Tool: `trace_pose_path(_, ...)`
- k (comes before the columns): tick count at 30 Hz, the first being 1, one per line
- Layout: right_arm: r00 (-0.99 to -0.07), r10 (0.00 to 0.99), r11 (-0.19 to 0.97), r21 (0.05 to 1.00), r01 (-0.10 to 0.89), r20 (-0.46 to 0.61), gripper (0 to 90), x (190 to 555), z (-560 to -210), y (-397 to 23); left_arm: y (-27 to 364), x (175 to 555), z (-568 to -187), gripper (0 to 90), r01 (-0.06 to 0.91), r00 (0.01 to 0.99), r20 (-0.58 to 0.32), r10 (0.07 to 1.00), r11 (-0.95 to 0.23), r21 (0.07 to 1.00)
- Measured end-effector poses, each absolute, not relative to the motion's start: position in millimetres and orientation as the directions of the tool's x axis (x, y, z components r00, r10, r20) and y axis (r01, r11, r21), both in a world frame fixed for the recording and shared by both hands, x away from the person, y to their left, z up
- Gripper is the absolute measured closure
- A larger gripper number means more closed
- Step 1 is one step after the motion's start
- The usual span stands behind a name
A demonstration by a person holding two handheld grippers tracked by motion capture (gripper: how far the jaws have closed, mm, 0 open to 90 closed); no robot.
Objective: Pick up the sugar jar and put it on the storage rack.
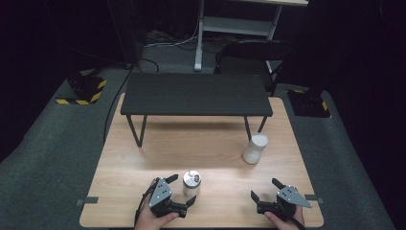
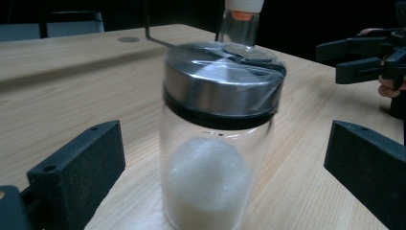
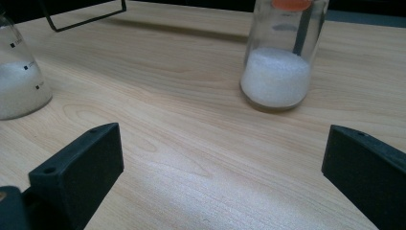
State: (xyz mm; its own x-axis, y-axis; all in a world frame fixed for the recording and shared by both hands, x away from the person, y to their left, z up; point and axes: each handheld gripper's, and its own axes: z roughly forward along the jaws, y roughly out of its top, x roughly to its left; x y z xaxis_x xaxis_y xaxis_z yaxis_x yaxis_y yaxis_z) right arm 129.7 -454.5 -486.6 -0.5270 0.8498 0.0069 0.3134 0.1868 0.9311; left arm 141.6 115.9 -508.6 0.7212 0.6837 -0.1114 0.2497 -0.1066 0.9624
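Left gripper (image 1: 182,190): jaws wide open, flanking the steel-lidded jar (image 1: 192,183), no contact.
Right gripper (image 1: 265,189): jaws wide open, empty, above worktop (image 1: 210,143).
White-capped bottle (image 1: 255,149): upright, well apart.

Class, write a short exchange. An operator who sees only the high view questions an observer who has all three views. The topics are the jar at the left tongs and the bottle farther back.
Operator: What is in the jar?
Observer: White grains, heaped in its lower part.
Operator: Do the left tongs grip it?
Observer: No. The left gripper view shows a gap between each jaw and the glass.
Operator: Is the bottle solid white?
Observer: No, it is clear glass with white grains at the bottom.
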Motion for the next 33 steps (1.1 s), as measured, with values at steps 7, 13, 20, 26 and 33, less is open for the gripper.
trace_pose_path(7,-0.527,0.850,0.186,0.931,0.313,0.008,0.0,129.8,-486.7,-454.6,105.9,144.0,-510.0,3.1,0.250,0.711,-0.110,0.694,-0.104,0.963)
trace_pose_path(13,-0.527,0.850,0.185,0.932,0.313,0.009,0.0,129.7,-486.8,-454.8,96.5,146.2,-511.7,12.5,0.255,0.693,-0.105,0.713,-0.106,0.961)
trace_pose_path(20,-0.527,0.850,0.182,0.933,0.312,0.010,0.0,129.5,-487.2,-455.3,89.4,148.0,-510.3,22.7,0.268,0.675,-0.106,0.730,-0.109,0.957)
trace_pose_path(26,-0.528,0.849,0.181,0.933,0.312,0.012,0.0,130.1,-487.3,-456.0,90.0,146.6,-512.4,29.0,0.266,0.664,-0.114,0.739,-0.090,0.960)
trace_pose_path(33,-0.529,0.848,0.182,0.933,0.311,0.011,0.0,130.0,-487.3,-456.1,87.2,142.7,-512.7,29.8,0.255,0.656,-0.099,0.748,-0.096,0.962)
